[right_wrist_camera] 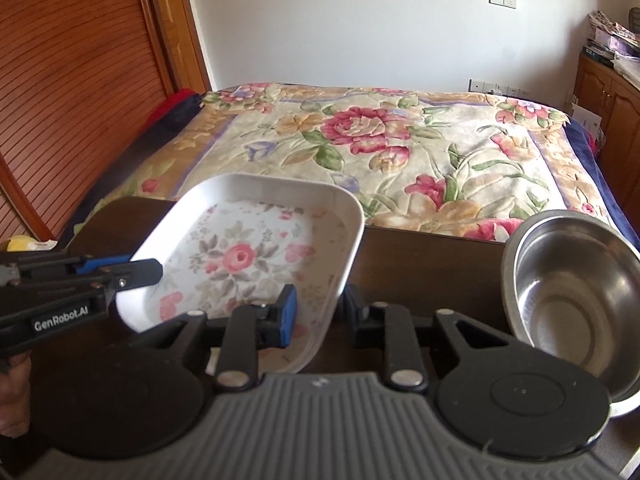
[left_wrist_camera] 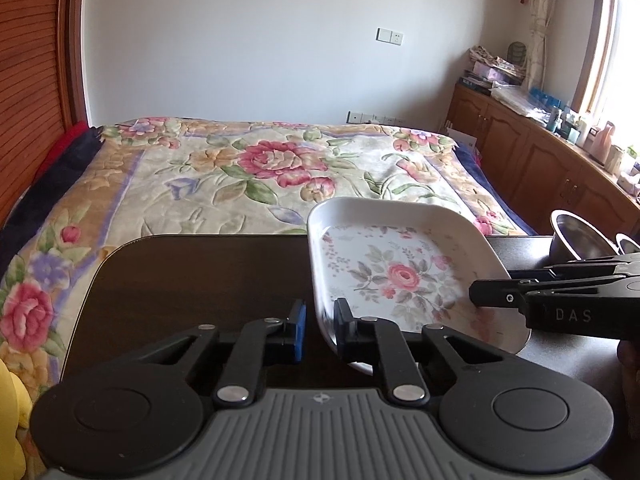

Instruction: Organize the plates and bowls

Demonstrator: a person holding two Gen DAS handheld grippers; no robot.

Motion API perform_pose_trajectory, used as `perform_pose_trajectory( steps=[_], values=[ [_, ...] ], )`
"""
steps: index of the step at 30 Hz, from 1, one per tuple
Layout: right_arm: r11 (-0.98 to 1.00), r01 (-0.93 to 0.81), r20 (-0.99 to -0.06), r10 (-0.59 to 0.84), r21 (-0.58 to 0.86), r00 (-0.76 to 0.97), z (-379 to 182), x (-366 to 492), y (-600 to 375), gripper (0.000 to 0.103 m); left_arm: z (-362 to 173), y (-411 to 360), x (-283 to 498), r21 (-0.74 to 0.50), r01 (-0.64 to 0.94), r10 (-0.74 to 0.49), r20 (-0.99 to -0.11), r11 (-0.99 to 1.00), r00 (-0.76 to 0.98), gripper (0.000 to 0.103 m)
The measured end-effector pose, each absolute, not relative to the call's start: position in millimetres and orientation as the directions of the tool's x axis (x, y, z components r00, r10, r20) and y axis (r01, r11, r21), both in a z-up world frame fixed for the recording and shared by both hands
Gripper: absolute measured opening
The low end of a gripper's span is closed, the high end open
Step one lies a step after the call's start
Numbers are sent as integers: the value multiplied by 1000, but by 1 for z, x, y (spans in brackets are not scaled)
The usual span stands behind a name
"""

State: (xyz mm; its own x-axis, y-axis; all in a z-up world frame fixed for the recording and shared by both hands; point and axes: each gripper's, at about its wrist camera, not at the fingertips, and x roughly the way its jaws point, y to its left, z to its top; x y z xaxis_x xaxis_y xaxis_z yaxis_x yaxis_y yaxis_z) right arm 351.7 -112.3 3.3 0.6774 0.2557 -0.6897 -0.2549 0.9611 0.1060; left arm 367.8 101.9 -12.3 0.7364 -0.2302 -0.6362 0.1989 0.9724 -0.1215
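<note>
The floral square plate [left_wrist_camera: 400,276] is held tilted above the dark table [left_wrist_camera: 192,280], toward its far edge. The left gripper [left_wrist_camera: 320,326] and right gripper [right_wrist_camera: 318,310] are each set narrowly astride a rim wall; firm clamping cannot be confirmed. The plate is judged stiff, light, glossy (slip-prone); the rim is the sensible hold. Steel bowls [right_wrist_camera: 572,292] sit nested at the table's right edge. Legible markings: "DAS", "GenRobot.AI".
</note>
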Motion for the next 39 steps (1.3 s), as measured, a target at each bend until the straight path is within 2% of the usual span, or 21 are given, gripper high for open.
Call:
perform_pose_trajectory(
  steps=[7, 12, 24, 33, 39],
  values=[
    [961, -243, -682, 268, 135, 681, 3, 352, -115, 22, -13, 101, 369, -124, 203, -235, -635, 971, 736, 12],
    [956, -234, -681, 290, 177, 673, 2, 353, -119, 11, -11, 104, 370, -122, 186, -221, -638, 975, 738, 9],
    [943, -254, -666, 332, 215, 668, 4, 341, -119, 11, 1, 116, 351, -175, 179, -250, -632, 968, 734, 9],
    [933, -286, -634, 359, 219, 685, 16, 323, -119, 11, 19, 114, 330, -117, 184, -216, -612, 976, 761, 9],
    [929, -329, -600, 362, 170, 714, 28, 305, -121, 12, 30, 110, 314, -100, 186, -208, -602, 977, 771, 8]
  ],
)
